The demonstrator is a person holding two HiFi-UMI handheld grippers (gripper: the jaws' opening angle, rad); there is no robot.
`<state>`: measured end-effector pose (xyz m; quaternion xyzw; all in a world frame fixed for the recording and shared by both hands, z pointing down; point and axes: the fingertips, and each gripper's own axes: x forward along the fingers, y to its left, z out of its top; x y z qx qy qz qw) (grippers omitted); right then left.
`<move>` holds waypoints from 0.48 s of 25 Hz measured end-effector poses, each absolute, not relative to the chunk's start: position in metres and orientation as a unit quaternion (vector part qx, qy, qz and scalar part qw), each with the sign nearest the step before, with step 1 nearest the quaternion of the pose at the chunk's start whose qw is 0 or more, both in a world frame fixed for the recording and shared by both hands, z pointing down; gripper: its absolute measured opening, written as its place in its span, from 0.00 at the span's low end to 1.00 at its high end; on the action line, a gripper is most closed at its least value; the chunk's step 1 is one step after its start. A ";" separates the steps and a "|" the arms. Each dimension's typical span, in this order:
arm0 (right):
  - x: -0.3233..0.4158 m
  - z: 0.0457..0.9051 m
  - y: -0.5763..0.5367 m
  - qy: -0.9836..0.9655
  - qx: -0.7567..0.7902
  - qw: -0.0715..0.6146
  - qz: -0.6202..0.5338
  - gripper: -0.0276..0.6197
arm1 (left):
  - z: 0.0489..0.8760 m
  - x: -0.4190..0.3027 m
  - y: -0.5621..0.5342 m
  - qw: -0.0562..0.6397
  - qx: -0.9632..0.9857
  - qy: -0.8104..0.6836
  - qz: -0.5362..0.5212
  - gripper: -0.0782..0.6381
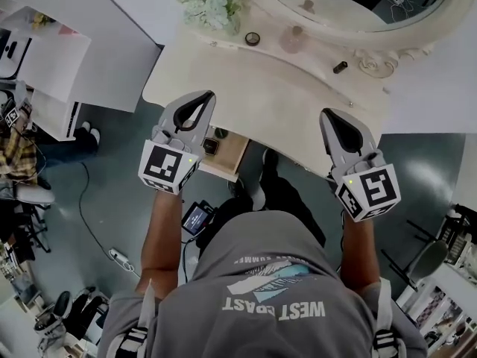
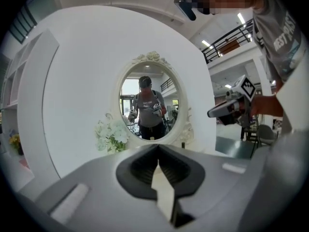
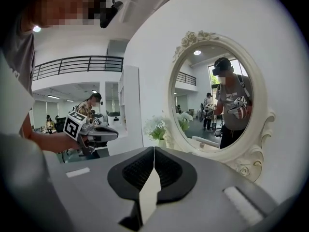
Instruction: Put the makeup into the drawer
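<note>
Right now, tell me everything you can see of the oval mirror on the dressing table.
The mirror is an upright oval in a cream carved frame that looks like painted wood or plaster. Roses crown its top, and scrollwork with another rose flanks its lower right. Its base rests at the back of the white dressing table, in front of a rounded white panel. White flowers stand beside its left edge. The glass looks clean and reflects the person in a grey shirt.
</note>
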<state>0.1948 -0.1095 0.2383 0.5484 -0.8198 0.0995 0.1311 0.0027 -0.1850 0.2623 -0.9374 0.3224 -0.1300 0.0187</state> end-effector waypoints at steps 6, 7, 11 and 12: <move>0.216 0.266 -0.139 -0.821 0.539 0.139 0.126 0.05 | 0.300 0.033 -0.236 -0.007 -0.933 0.328 -0.148 0.11; 0.221 0.271 -0.144 -0.821 0.538 0.141 0.131 0.05 | 0.306 0.038 -0.244 -0.012 -0.932 0.329 -0.150 0.11; 0.230 0.290 -0.158 -0.819 0.532 0.150 0.152 0.05 | 0.335 0.053 -0.275 -0.034 -0.929 0.330 -0.162 0.11; 0.229 0.294 -0.161 -0.819 0.530 0.153 0.157 0.05 | 0.342 0.052 -0.283 -0.040 -0.928 0.331 -0.166 0.11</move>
